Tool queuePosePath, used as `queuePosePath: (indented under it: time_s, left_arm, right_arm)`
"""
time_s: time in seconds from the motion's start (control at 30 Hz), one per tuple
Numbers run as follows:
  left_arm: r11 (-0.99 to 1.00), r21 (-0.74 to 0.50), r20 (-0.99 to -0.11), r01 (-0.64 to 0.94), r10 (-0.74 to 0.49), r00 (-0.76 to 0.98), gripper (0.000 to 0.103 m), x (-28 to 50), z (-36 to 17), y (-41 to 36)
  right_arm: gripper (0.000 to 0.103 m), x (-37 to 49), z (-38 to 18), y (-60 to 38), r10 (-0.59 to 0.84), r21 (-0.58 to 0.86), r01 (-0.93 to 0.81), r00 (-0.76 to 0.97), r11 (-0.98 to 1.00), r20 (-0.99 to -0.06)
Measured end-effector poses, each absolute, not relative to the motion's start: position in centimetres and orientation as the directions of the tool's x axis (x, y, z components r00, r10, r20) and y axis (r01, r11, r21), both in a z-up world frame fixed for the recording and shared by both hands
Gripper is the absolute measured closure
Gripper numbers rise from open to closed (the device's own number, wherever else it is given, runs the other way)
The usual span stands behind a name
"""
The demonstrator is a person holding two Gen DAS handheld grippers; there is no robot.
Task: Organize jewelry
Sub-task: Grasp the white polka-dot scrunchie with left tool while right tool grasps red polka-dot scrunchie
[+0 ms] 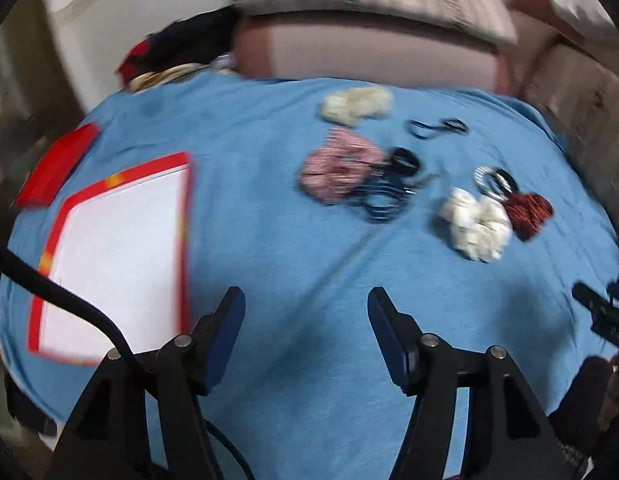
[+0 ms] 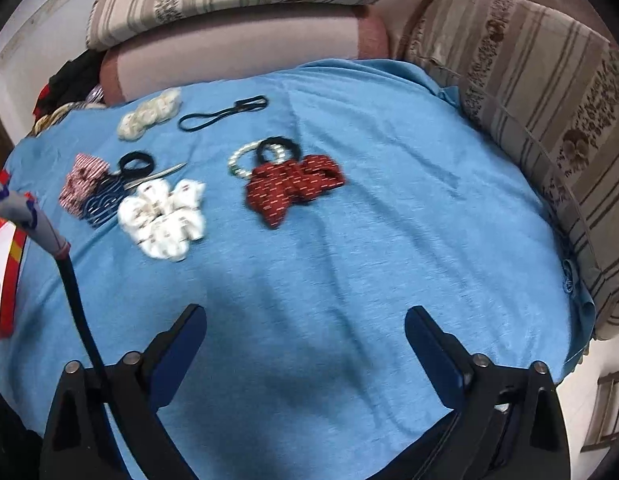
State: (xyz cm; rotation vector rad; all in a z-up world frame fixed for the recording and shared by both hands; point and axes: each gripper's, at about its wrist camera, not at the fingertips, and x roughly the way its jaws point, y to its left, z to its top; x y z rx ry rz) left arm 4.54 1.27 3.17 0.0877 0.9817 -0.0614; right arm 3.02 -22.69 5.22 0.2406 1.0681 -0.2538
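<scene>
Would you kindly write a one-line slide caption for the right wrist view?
Open right claw hovers over a blue cloth strewn with scrunchies, a red bow and a pearl bracelet.

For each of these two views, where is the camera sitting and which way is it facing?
Left wrist: sits behind the open left gripper, facing across the blue cloth toward the sofa; red-bordered tray at left, both own fingers and a cable visible.
Right wrist: sits behind the open right gripper, facing the same way from further right; own fingers and a cable visible.
Shared: the blue cloth, the red scrunchie, the white scrunchie, the sofa behind.
</scene>
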Motion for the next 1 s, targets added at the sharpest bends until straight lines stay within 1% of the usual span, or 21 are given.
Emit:
queuePosePath:
  time_s: [0.07, 0.1, 0.23, 0.37, 0.47, 0.8, 0.97, 1.0]
  left_arm:
    - [0.991, 0.038, -0.833, 0.132, -0.041, 0.551, 0.04, 5.3, 2.8, -0.7]
    - [0.988, 0.031, -0.834, 0.152, -0.058, 0.548, 0.04, 6.0, 2.5, -1.7]
    - [0.982, 0.008, -0.839, 0.19, -0.097, 0.536, 0.04, 7.9, 1.3, -4.7]
    - [0.976, -0.048, -0.848, 0.211, -0.151, 0.507, 0.04, 10.0, 0.3, -6.8]
    - [0.974, -0.063, -0.853, 0.219, -0.167, 0.495, 0.04, 11.6, -0.5, -8.3]
    - [0.958, -0.158, -0.88, 0.241, -0.248, 0.406, 0.04, 15.7, -3.5, -11.1]
    - [0.951, -0.197, -0.882, 0.236, -0.277, 0.38, 0.04, 16.5, -4.5, -11.9]
    - [0.949, -0.207, -0.883, 0.236, -0.286, 0.373, 0.04, 16.6, -4.7, -12.1]
  right_arm:
    - [0.008, 3.6, 5.1, -23.7, -0.087, 0.076, 0.319, 0.467, 0.945, -0.88]
    - [0.011, 3.9, 5.0, -24.1, -0.085, 0.079, 0.313, 0.476, 0.946, -0.875]
    - [0.014, 5.9, 4.9, -25.5, -0.063, 0.101, 0.286, 0.511, 0.953, -0.857]
    - [0.014, 7.7, 4.7, -26.2, -0.025, 0.143, 0.266, 0.541, 0.953, -0.841]
    - [0.014, 9.0, 4.1, -26.6, -0.01, 0.159, 0.263, 0.543, 0.952, -0.84]
    - [0.014, 12.4, 0.4, -28.1, 0.165, 0.368, 0.31, 0.524, 0.877, -0.836]
    - [0.014, 13.9, -0.5, -28.0, 0.174, 0.381, 0.331, 0.512, 0.863, -0.841]
    - [0.015, 14.2, -0.7, -28.0, 0.17, 0.376, 0.337, 0.507, 0.863, -0.845]
